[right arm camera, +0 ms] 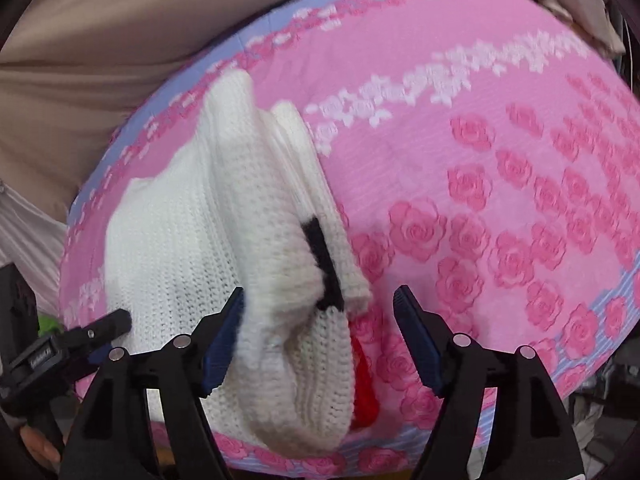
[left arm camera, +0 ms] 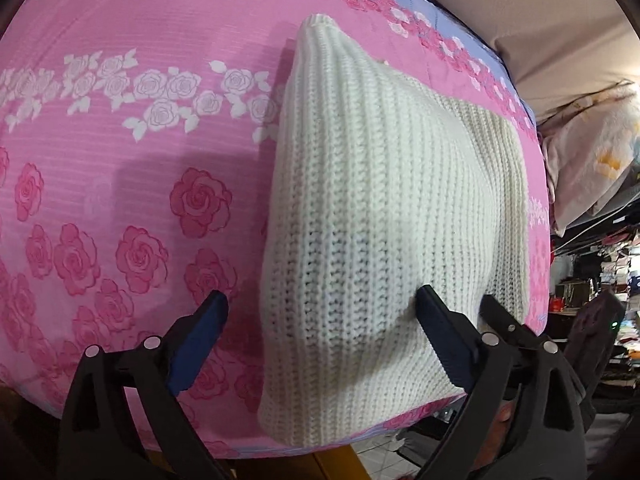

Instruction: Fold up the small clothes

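Note:
A small white knitted sweater [left arm camera: 384,208] lies folded on the pink rose-print sheet [left arm camera: 120,160]. In the right wrist view the sweater [right arm camera: 224,240] shows a black patch [right arm camera: 326,264] and a red bit [right arm camera: 364,392] at its near edge. My left gripper [left arm camera: 322,304] is open, its jaws straddling the sweater's near left part, empty. My right gripper [right arm camera: 318,300] is open over the sweater's near edge, with cloth between the jaws but not pinched. The left gripper also shows in the right wrist view [right arm camera: 108,326] at the sweater's left edge.
The sheet's blue-bordered near edge [left arm camera: 280,450] runs just below the grippers. Beige cloth [right arm camera: 100,40] lies beyond the far edge. Pillows [left arm camera: 592,160] and cluttered shelves [left arm camera: 600,300] stand to the right in the left wrist view.

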The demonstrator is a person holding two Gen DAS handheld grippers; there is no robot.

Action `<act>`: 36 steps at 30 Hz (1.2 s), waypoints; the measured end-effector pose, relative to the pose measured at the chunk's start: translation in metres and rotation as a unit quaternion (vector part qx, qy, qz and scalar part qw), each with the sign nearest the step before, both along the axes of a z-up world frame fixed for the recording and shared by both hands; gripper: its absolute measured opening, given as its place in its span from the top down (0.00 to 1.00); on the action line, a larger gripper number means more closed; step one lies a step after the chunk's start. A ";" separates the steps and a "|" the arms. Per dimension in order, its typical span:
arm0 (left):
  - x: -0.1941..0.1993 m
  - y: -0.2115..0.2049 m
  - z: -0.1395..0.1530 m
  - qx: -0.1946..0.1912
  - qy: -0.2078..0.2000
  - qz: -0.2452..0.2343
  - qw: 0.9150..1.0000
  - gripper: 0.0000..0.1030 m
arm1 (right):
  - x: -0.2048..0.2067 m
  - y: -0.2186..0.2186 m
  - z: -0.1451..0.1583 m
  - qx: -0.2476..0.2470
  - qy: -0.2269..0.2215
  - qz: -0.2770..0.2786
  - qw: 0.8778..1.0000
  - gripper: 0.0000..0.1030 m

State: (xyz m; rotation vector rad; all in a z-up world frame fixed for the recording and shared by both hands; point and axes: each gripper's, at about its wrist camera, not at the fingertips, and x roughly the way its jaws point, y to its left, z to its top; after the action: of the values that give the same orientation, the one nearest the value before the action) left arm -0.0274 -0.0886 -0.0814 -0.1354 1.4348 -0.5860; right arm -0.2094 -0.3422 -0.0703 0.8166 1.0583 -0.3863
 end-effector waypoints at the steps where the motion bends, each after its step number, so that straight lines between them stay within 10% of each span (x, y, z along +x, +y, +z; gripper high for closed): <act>1: 0.001 -0.001 -0.001 -0.004 0.005 0.000 1.000 0.11 | 0.000 0.001 -0.003 0.016 -0.002 -0.004 1.000 0.25; 5: -0.001 -0.015 -0.001 -0.024 0.039 -0.028 0.999 0.14 | 0.004 0.007 -0.017 0.077 -0.011 -0.018 0.997 0.23; 9: 0.000 -0.027 0.011 -0.034 0.046 -0.052 0.997 0.49 | 0.010 0.007 -0.015 0.109 -0.031 -0.016 0.993 0.59; 12: 0.011 -0.022 0.039 -0.090 0.052 -0.037 0.994 0.59 | 0.010 0.004 0.006 0.111 -0.054 -0.015 0.992 0.66; 17: 0.022 -0.029 0.113 -0.145 -0.053 -0.048 0.987 0.54 | 0.010 -0.010 0.090 0.064 -0.167 -0.007 0.984 0.69; 21: 0.028 -0.054 0.084 -0.067 -0.094 -0.044 0.992 0.36 | 0.018 -0.029 0.091 0.041 -0.166 -0.002 0.985 0.55; 26: 0.024 -0.041 0.032 -0.022 -0.045 -0.037 0.998 0.34 | 0.006 -0.046 0.000 0.046 -0.023 -0.049 0.997 0.50; 31: 0.023 -0.038 0.011 -0.049 0.003 -0.013 0.999 0.16 | -0.027 -0.049 -0.023 0.094 -0.063 -0.088 0.990 0.30; 36: 0.024 -0.055 -0.020 -0.076 0.072 -0.004 0.994 0.27 | -0.019 -0.055 -0.035 0.128 -0.091 -0.079 0.984 0.29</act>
State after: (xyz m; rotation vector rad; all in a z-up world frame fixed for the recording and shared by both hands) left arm -0.0035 -0.1434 -0.1017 -0.2985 1.5304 -0.7037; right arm -0.2285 -0.3972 -0.1057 1.1480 0.8846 -0.3056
